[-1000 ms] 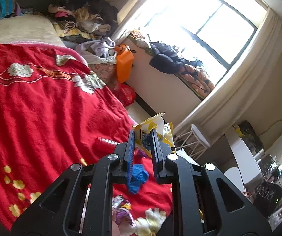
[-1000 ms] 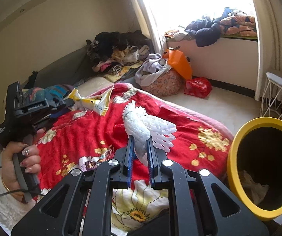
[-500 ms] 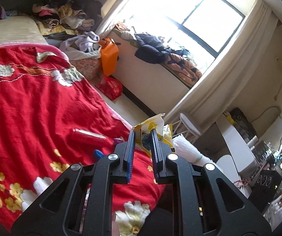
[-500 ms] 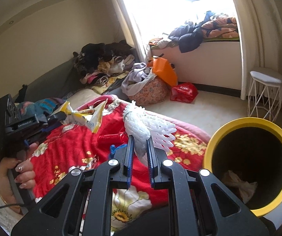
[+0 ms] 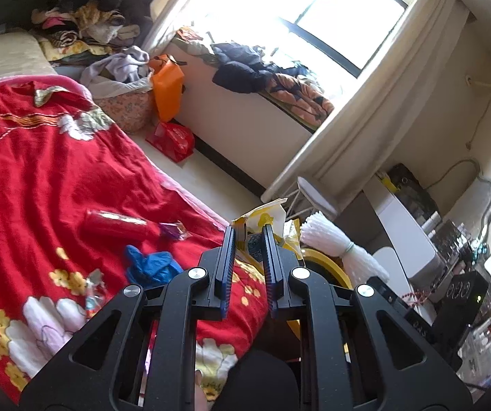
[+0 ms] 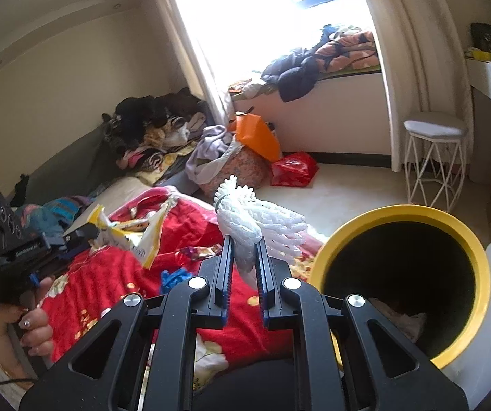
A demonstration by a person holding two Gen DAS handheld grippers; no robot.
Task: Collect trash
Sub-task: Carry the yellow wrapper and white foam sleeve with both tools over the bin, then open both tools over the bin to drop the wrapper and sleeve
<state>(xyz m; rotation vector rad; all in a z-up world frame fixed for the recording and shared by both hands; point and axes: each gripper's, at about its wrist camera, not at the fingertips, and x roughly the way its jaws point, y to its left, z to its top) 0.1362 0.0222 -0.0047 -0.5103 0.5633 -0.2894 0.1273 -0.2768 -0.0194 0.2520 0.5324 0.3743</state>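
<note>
My left gripper (image 5: pixel 248 236) is shut on a yellow snack bag (image 5: pixel 262 221), held above the foot of the red bed; the bag also shows in the right wrist view (image 6: pixel 132 236). My right gripper (image 6: pixel 243 250) is shut on a white foam net (image 6: pixel 262 226), held just left of the yellow trash bin (image 6: pixel 399 210), whose rim also shows in the left wrist view (image 5: pixel 324 257). On the red bedspread (image 5: pixel 40 171) lie a red can (image 5: pixel 115 227), a purple wrapper (image 5: pixel 173 230), a blue glove (image 5: pixel 151 265) and a small clear wrapper (image 5: pixel 93 293).
The bin holds crumpled paper (image 6: pixel 399 318). A white wire stool (image 6: pixel 433 161) stands by the curtain. A red bag (image 6: pixel 291 167), an orange bag (image 6: pixel 259 137) and piled clothes (image 6: pixel 149 126) sit along the wall. A desk with electronics (image 5: pixel 461 281) is at right.
Both grippers have moved toward the foot of the bed and the bin with their loads. The bin looms larger in the right wrist view; the can, glove and wrappers have come into the left view.
</note>
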